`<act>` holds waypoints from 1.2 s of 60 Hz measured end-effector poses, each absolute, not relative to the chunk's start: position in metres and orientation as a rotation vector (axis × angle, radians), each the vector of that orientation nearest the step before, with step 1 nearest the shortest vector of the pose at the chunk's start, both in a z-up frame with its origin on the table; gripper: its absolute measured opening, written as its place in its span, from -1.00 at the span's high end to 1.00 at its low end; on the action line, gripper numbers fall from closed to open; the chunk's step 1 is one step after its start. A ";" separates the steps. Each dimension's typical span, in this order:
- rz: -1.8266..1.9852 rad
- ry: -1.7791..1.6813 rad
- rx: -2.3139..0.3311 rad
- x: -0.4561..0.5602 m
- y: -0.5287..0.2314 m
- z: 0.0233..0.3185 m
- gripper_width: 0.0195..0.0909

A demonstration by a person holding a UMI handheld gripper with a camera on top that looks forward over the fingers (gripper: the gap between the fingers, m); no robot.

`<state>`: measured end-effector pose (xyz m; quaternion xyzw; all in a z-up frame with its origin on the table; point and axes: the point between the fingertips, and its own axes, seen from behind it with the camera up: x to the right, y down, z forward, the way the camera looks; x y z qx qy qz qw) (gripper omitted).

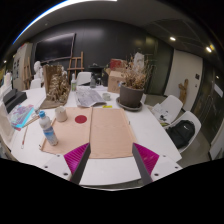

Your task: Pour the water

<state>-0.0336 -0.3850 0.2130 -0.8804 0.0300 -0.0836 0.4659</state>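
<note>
A clear water bottle (pixel 48 128) with a blue cap and label stands on the white table (pixel 150 125), left of a tan mat (pixel 108 130). Near the bottle sits a white cup (pixel 61 115), and a small red disc (pixel 81 119) lies by the mat's left side. My gripper (pixel 112 160) is open, its fingers spread wide over the table's near edge with nothing between them. Its magenta pads (pixel 76 155) show on both sides. The bottle is well ahead and to the left of the left finger.
A potted dry plant (pixel 132 90) stands beyond the mat. A bundle of twigs (pixel 57 85), papers (pixel 90 97) and a cardboard box (pixel 117 78) crowd the far table. A laptop (pixel 14 100) sits at the left. A black bag (pixel 182 133) lies on a chair at the right.
</note>
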 end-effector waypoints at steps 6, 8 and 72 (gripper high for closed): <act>-0.196 0.057 -2.169 -0.066 -0.382 0.205 -0.85; -0.185 0.043 -2.173 -0.056 -0.387 0.205 -0.85; -0.017 -0.035 -1.912 -0.335 -0.187 0.067 0.31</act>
